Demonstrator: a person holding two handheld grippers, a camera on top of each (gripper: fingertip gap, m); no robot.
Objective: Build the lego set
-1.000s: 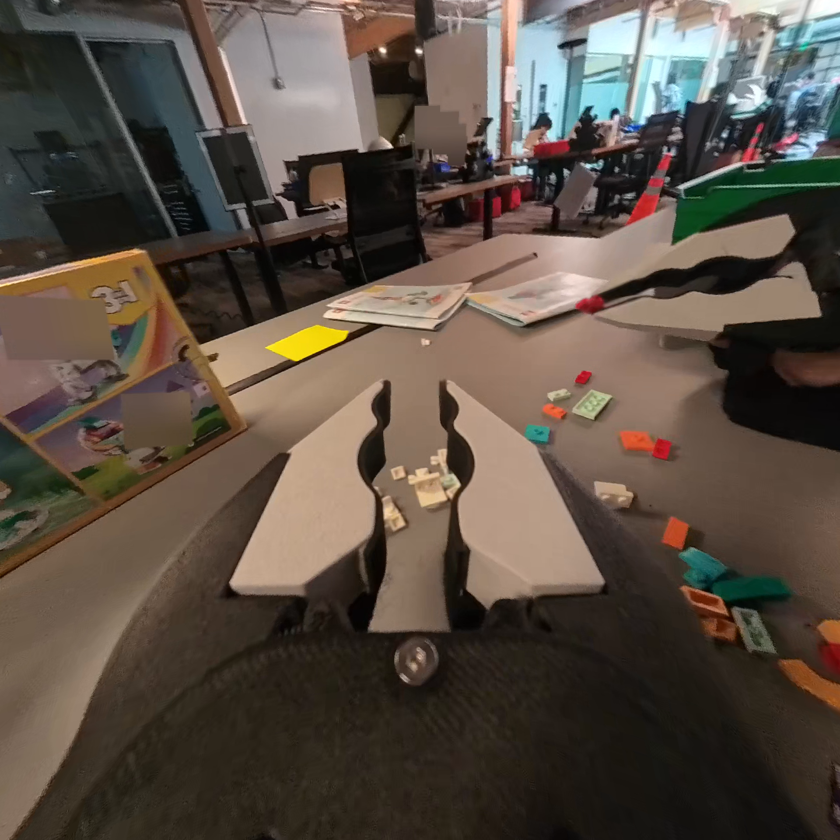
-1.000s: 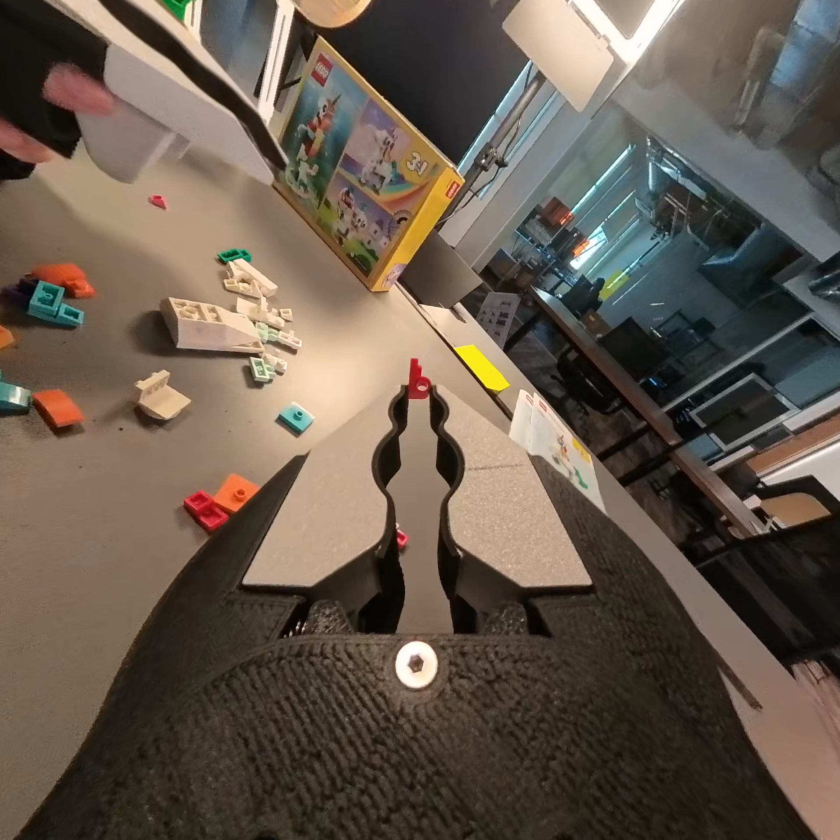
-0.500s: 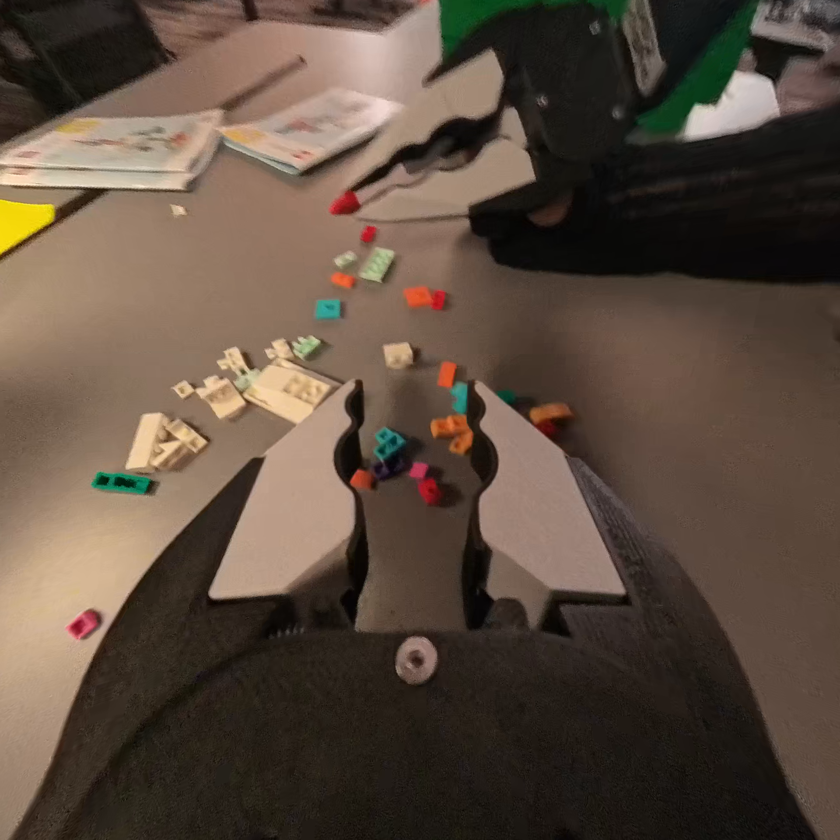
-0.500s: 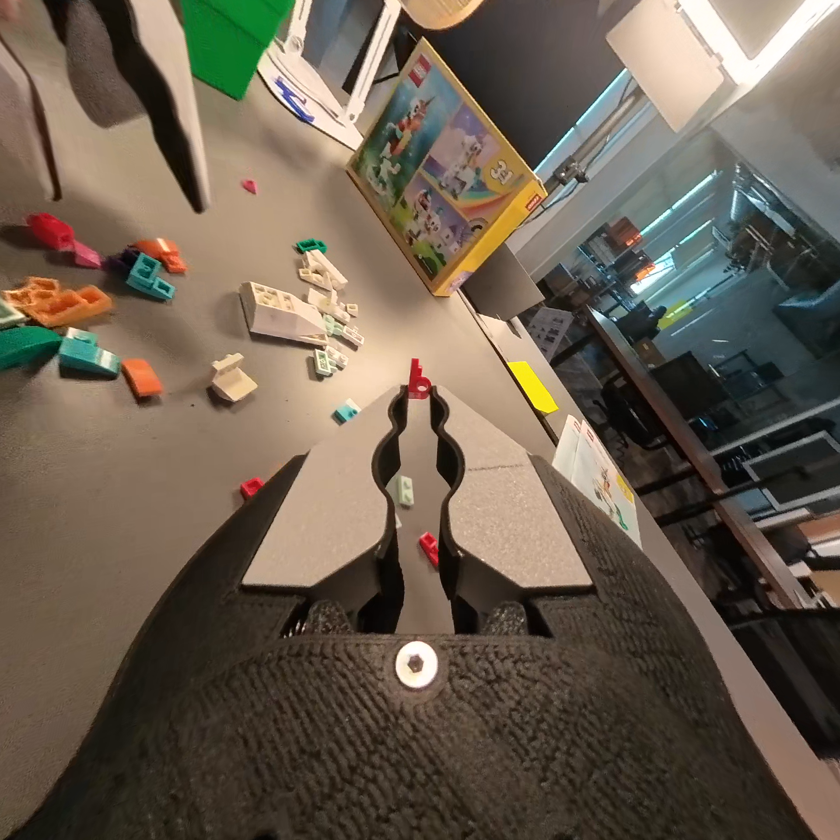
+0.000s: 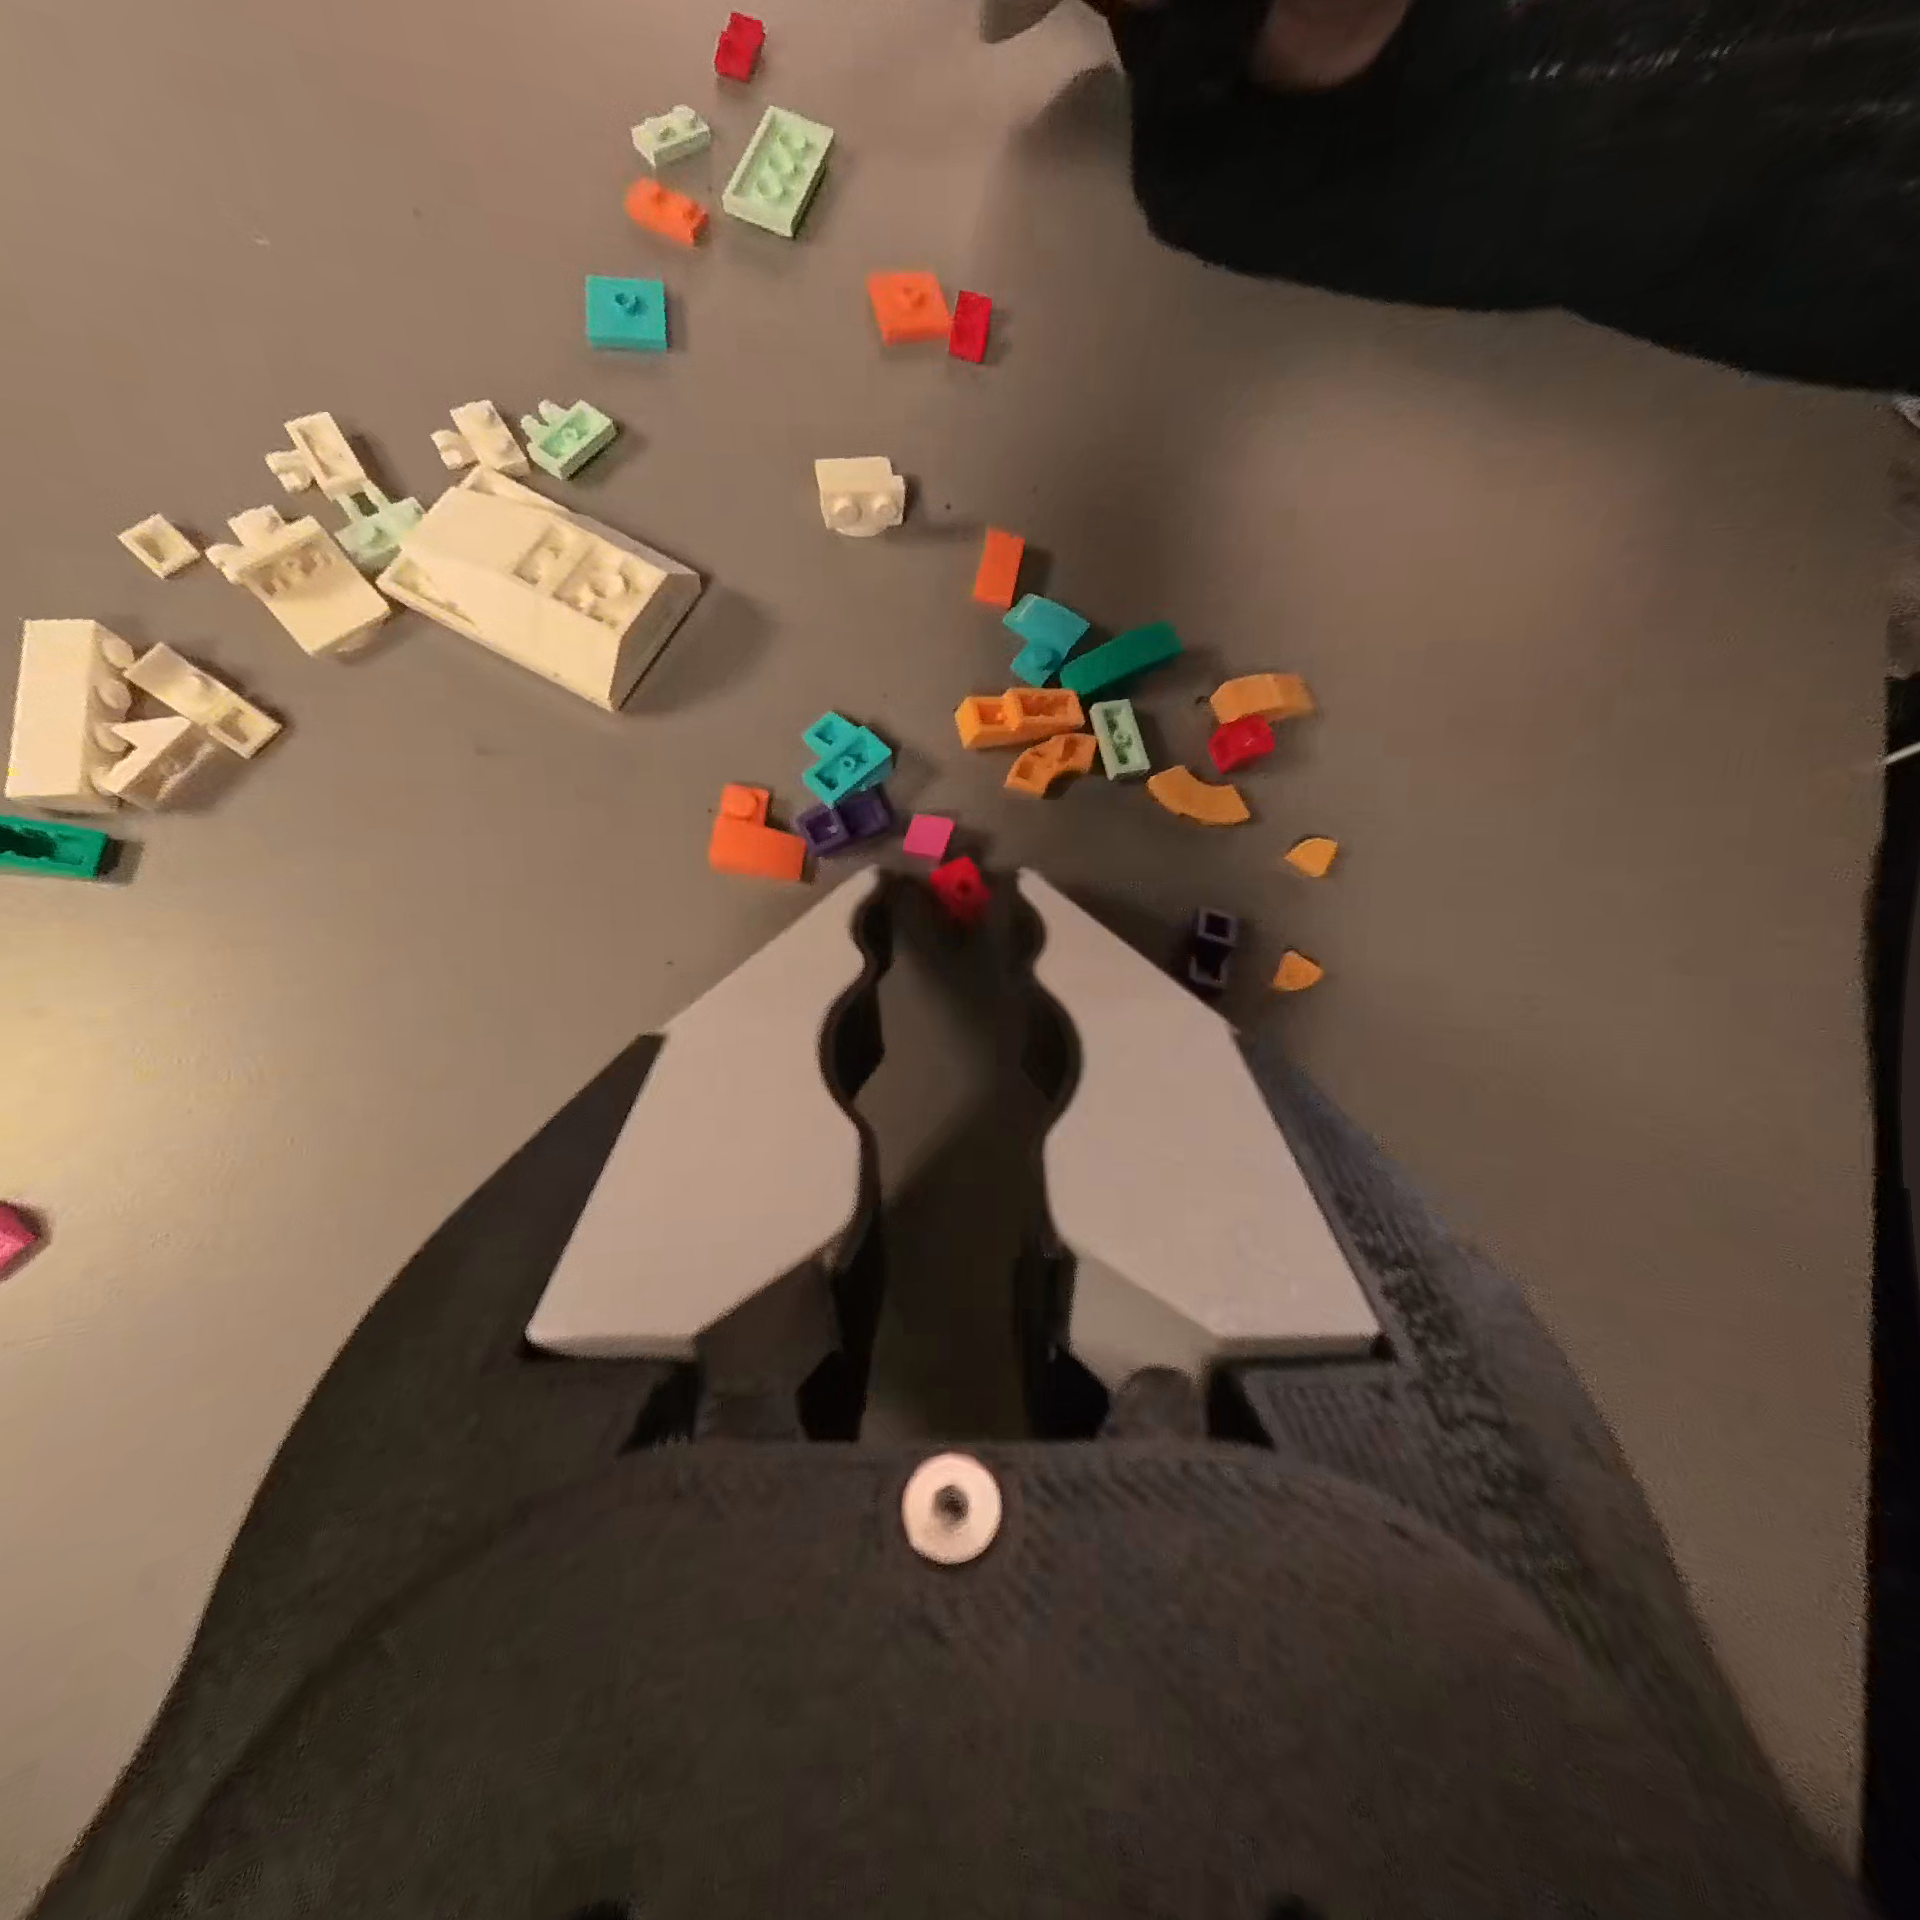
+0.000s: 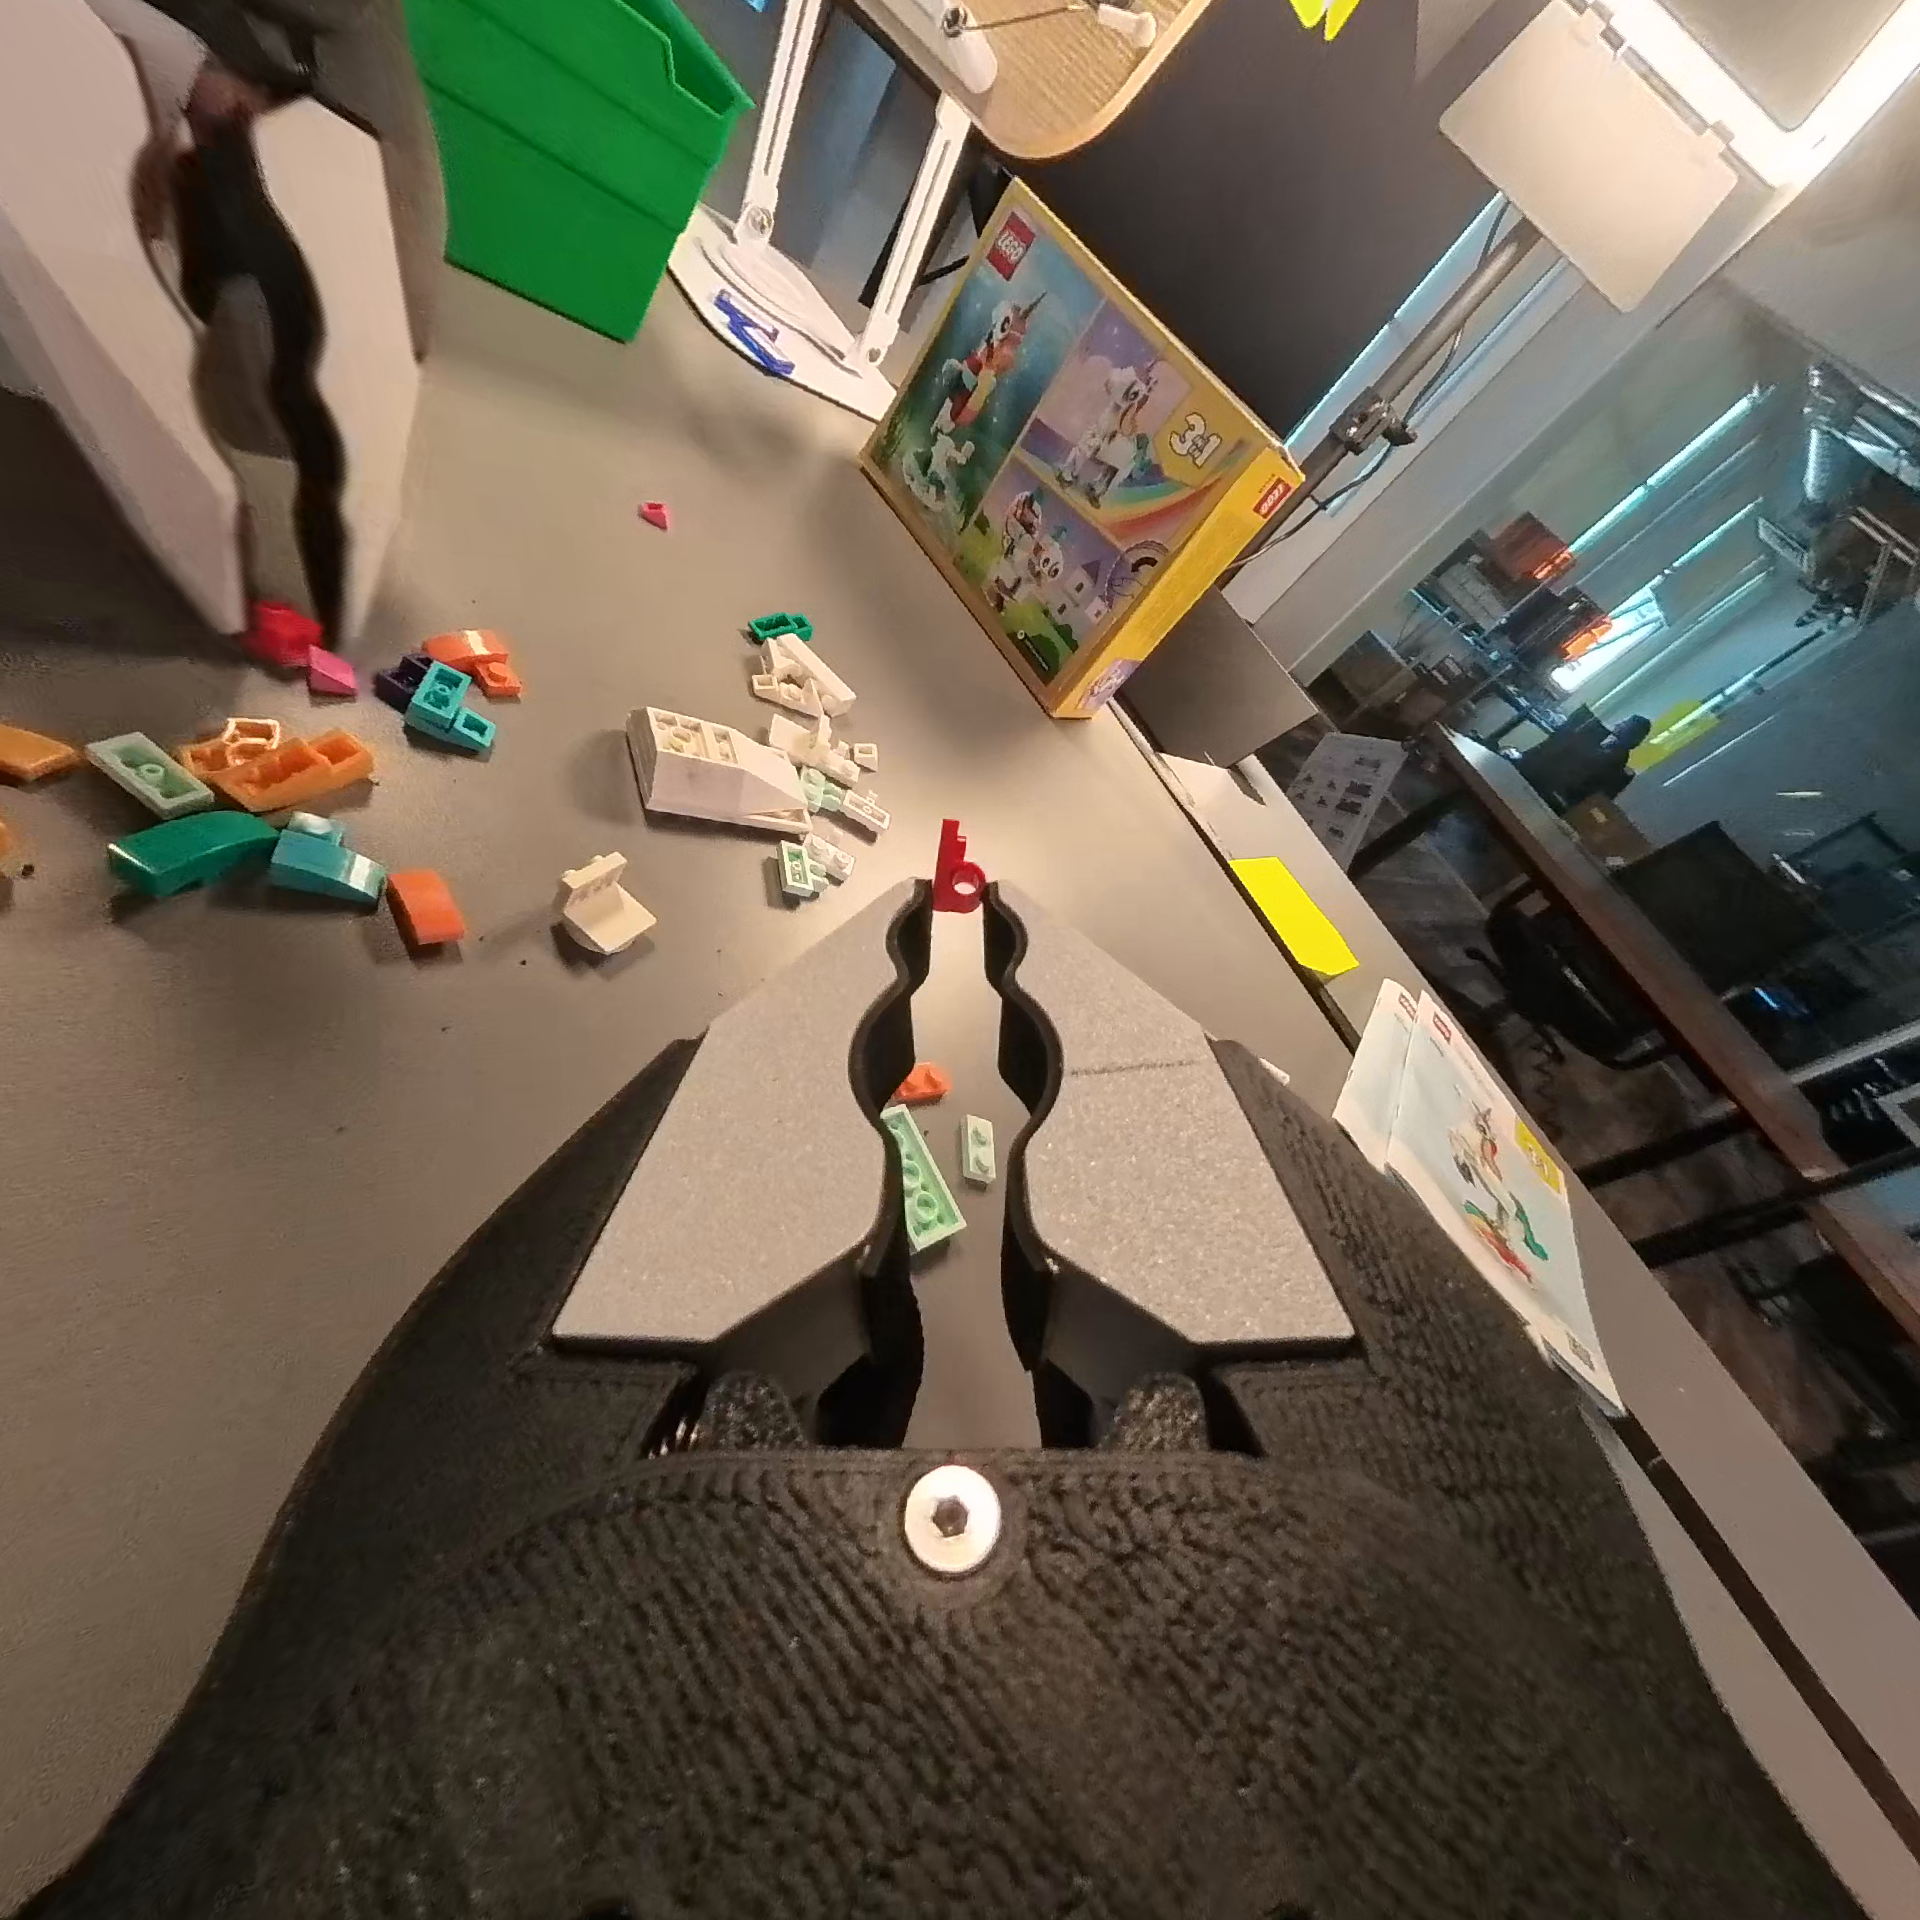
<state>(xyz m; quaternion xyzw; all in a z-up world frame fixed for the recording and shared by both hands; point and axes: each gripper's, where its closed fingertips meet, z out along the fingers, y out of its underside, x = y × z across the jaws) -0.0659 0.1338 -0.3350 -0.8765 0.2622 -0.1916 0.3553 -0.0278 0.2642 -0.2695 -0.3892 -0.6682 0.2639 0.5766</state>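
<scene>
Grey tabletop (image 5: 312, 1039), strewn with small building bricks. Left gripper (image 5: 948, 883): jaws parted, tips low over the surface, small red brick (image 5: 961, 886) lying between them, not clamped; pink tile (image 5: 928, 834) and purple brick (image 5: 844, 823) just beyond. Right gripper (image 6: 954, 881): closed on red clip piece (image 6: 954, 869), raised off the table. Large white sloped brick (image 5: 540, 597) to the left, among smaller white parts. Yellow toy box (image 6: 1070, 457) upright near the far table edge; green bins (image 6: 561, 135) beyond.
</scene>
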